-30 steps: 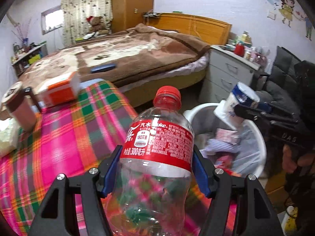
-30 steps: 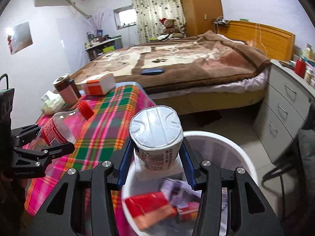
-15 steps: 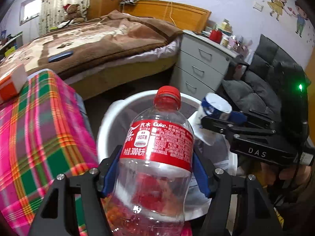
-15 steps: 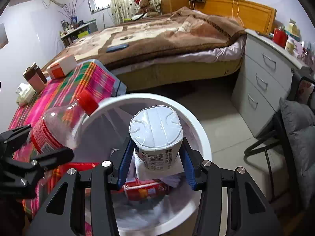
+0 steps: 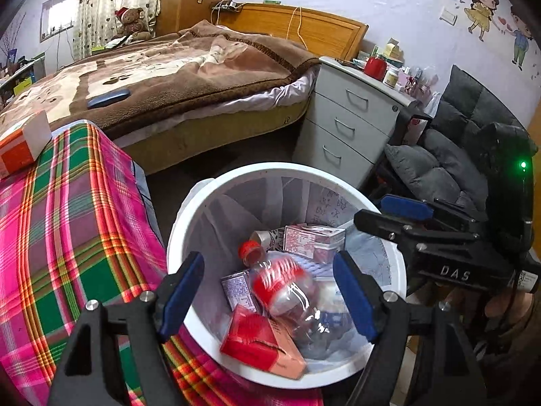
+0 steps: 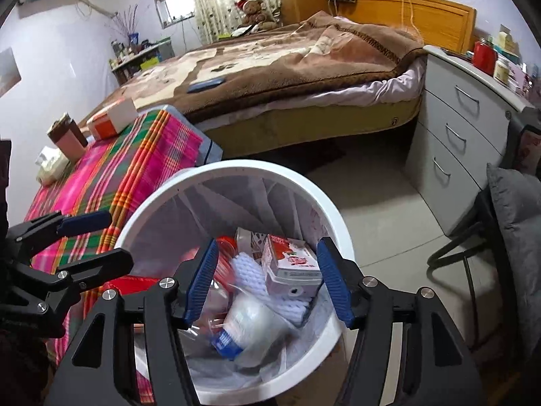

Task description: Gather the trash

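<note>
the left gripper (image 5: 268, 292) hangs over the bin (image 5: 257, 174) with its jaws spread wide and nothing between them; under it a bottle (image 5: 287, 291) with a red cap and red label lies tilted among the trash, blurred, cap toward the far left. the right gripper (image 6: 267, 280) is over the same bin, jaws also spread and empty, and a white cup (image 6: 243, 321) with a blue rim lies on its side below it, blurred too. around these in the bin sit a red carton (image 5: 257, 341), a small pink box (image 6: 290, 264) and some white padded wrap (image 6: 250, 270), all on a clear liner. the bin stands on the floor, its left edge just beside the surface (image 5: 67, 237) covered in pink and green plaid cloth. at the far end of the surface rest an orange and white box (image 6: 113, 118), a brown cup (image 6: 67, 138) and a pale packet (image 6: 50, 165). beyond is a bed (image 6: 270, 64) with a brown blanket, and a grey drawer unit (image 6: 456, 118) at the right.
</note>
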### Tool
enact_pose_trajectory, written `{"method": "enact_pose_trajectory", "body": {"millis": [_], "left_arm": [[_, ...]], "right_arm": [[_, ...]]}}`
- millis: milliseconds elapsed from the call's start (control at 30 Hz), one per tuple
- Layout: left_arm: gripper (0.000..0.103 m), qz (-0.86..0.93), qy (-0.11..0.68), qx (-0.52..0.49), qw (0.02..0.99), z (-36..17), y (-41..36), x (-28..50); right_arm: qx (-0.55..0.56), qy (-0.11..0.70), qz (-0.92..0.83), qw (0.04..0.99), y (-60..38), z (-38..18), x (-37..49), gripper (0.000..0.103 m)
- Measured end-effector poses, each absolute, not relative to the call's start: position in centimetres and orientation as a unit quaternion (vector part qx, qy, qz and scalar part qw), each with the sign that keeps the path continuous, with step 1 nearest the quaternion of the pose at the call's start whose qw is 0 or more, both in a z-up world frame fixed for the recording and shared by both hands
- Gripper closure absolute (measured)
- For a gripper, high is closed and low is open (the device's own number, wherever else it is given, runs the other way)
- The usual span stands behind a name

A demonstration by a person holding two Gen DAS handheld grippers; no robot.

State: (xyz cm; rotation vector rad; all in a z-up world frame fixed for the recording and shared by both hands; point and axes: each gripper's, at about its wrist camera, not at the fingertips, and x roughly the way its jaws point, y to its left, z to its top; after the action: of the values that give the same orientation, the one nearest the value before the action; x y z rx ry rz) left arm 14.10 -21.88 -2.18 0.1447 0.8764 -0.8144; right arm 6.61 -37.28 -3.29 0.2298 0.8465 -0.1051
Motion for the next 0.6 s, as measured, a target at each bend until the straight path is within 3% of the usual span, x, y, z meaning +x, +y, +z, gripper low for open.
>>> {"method": "enact_pose_trajectory", "body": {"millis": [600], "left_arm": [[0.023,-0.257,0.325,0.05,0.909,1.3,-14.6,6.7]], "right_arm": [[0.081,0.288,-0.082,0.951,-31.4,1.2,-0.4,0.041]]}}
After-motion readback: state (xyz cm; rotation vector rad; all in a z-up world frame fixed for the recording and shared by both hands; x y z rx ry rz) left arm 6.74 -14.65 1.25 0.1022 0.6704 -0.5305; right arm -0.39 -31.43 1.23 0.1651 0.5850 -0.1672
